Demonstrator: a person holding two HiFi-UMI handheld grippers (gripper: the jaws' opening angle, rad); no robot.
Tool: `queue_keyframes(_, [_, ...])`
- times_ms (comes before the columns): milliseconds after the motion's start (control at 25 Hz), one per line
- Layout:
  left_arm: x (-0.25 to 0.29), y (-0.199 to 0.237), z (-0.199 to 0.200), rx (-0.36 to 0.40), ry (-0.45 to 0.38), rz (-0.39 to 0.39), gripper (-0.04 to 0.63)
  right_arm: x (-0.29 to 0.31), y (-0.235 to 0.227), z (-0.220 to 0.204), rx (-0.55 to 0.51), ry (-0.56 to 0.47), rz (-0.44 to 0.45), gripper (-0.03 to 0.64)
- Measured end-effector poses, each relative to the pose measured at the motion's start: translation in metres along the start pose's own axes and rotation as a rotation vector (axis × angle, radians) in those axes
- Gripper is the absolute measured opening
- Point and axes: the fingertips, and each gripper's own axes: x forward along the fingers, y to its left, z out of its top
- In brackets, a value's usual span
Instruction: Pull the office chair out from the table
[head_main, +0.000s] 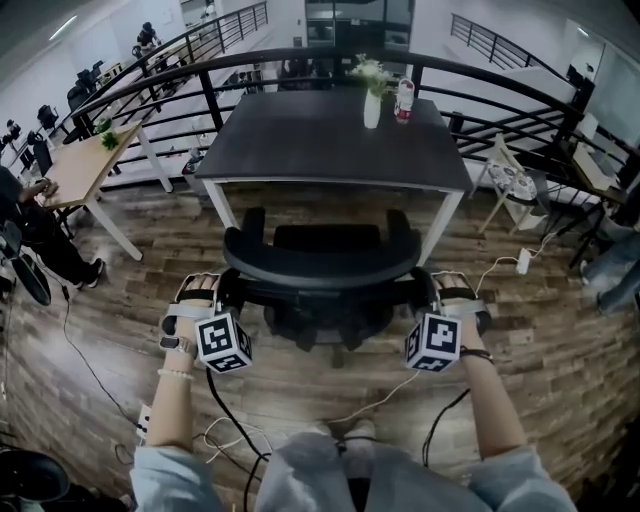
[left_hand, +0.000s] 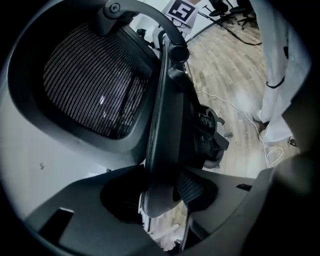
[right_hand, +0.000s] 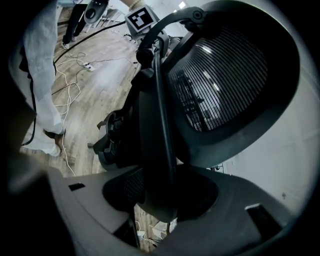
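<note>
**Both hand-held grippers clamped on the backrest, chair due to come toward 6 o'clock**

In the head view the office chair (head_main: 320, 265) sits at 12 o'clock from the person. Its seat is tucked under the near edge of the dark tabletop (head_main: 300, 140), and its backrest (head_main: 320, 268) faces the person. The backrest's long axis runs from 9 to 3 o'clock, square across the line of pull.

The left hand-held gripper (left_hand: 159, 197) is closed on the backrest's 9 o'clock edge and the right hand-held gripper (right_hand: 159, 197) on its 3 o'clock edge. In each gripper view the dark frame rail stands between the jaws, filling the gap. Neither hand is nearer; they hold at about the same height, so the pull should be even and straight back.

The floor (head_main: 110, 330) is wood plank, which castors should roll on readily. However, loose cables (head_main: 225, 435) trail at 6 o'clock by the person's feet and could snag a wheel.

A vase of flowers (head_main: 372, 100) and a bottle (head_main: 404, 100) stand at the far edge of the tabletop, well clear. A black railing (head_main: 200, 75) curves behind the table.
</note>
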Motion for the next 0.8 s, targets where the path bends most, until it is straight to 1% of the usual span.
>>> queue_keyframes(240, [-0.018,-0.012,0.006,-0.005,-0.010,0.006,0.204,-0.016,0.009,-0.005,-0.005,-0.003,-0.009,0.183])
queue_keyframes(360, [-0.022,-0.015,0.007,-0.022,-0.013,0.008,0.206,-0.020,0.011,-0.006,-0.002,0.003,-0.010,0.183])
queue_keyframes(520, [-0.021,-0.011,0.006,-0.071,-0.020,0.060,0.216,-0.018,0.010,-0.006,-0.006,0.001,-0.030,0.187])
queue_keyframes(640, [-0.021,-0.011,0.008,-0.100,-0.020,0.067,0.221,-0.018,0.009,-0.005,0.002,-0.015,-0.040,0.192])
queue_keyframes(720, [-0.025,-0.011,0.008,-0.133,-0.030,0.055,0.227,-0.021,0.012,-0.004,0.027,-0.037,-0.011,0.201])
queue_keyframes(800, [-0.030,-0.011,0.007,-0.194,-0.043,0.038,0.243,-0.024,0.014,-0.001,0.085,-0.072,0.041,0.235])
